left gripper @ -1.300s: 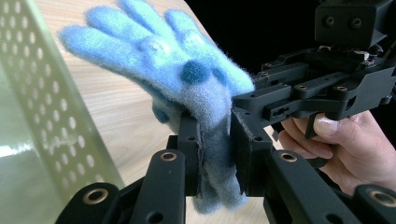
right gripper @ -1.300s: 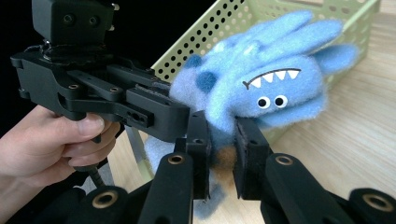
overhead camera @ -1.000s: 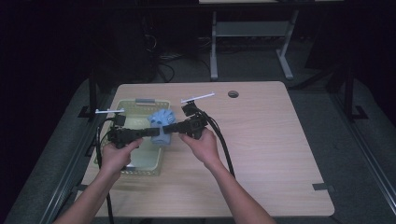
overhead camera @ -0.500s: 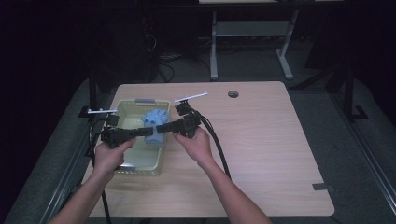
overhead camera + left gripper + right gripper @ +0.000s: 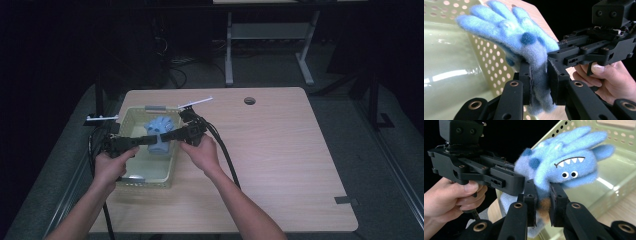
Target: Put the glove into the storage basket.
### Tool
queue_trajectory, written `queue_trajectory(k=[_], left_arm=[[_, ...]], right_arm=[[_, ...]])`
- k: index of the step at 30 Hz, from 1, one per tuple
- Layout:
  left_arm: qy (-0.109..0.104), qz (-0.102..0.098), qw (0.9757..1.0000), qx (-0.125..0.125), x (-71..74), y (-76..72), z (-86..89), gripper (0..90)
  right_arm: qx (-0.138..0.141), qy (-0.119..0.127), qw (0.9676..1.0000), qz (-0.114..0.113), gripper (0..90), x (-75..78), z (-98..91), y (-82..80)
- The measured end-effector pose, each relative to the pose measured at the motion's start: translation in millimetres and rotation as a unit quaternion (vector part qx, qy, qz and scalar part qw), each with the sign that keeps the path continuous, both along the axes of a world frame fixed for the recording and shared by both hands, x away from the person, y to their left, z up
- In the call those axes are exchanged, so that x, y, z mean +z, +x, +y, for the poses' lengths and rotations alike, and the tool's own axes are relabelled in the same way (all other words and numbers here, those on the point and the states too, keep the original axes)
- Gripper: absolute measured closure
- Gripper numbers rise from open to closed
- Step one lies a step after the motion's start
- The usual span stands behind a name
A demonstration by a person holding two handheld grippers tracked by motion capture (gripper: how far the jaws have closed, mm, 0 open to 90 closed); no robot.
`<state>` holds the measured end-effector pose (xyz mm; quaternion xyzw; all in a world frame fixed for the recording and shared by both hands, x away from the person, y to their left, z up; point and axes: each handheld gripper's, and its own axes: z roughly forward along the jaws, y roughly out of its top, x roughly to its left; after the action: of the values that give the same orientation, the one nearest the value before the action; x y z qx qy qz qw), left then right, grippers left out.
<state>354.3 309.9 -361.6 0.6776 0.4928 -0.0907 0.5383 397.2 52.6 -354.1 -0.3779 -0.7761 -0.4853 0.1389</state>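
Note:
A fuzzy blue glove [image 5: 159, 131] with a toothy monster face [image 5: 567, 168] hangs over the pale green basket [image 5: 131, 119]. Both grippers hold it from opposite sides. My left gripper [image 5: 539, 77] is shut on the glove's grey-blue cuff, and the fingers of the glove [image 5: 504, 27] fan out above the jaws. My right gripper [image 5: 541, 200] is shut on the glove's lower edge, just under the face. In the high view the left gripper [image 5: 151, 141] and right gripper [image 5: 170, 135] meet tip to tip at the glove, above the basket's right half.
The basket's perforated wall [image 5: 487, 62] is close behind the glove. A grey clip [image 5: 155, 107] sits on its far rim. The wooden table [image 5: 280, 150] extends to the right, with a round hole [image 5: 249, 100] near its far edge. A black cable [image 5: 226, 155] trails along the right forearm.
Both hands have carried the glove a little to the left, from above the basket's right rim to farther over its inside. Both grips look the same.

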Motion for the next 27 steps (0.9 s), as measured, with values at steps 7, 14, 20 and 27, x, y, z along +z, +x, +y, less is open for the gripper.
queue_trajectory(k=[7, 14, 20, 27], left_arm=[[0.003, 0.003, 0.9999, 0.01, -0.3, -0.2, 13.7, 74.3], [-0.001, 0.008, 0.9998, 0.017, -1.1, -1.1, 23.0, 74.2], [0.011, 0.017, 0.9995, 0.026, -6.2, 2.7, 29.0, 74.3], [0.017, 0.04, 0.9987, 0.027, -19.5, 10.8, 36.1, 74.4]], right_arm=[[0.004, 0.012, 0.9999, 0.007, 78.3, -3.4, 13.7, 4.1], [0.007, 0.014, 0.9998, 0.012, 78.3, -4.8, 23.6, 5.4], [0.011, 0.016, 0.9996, 0.018, 78.2, -14.9, 33.3, 10.1], [0.01, 0.003, 0.9997, 0.021, 78.2, -26.0, 42.7, 17.1]])
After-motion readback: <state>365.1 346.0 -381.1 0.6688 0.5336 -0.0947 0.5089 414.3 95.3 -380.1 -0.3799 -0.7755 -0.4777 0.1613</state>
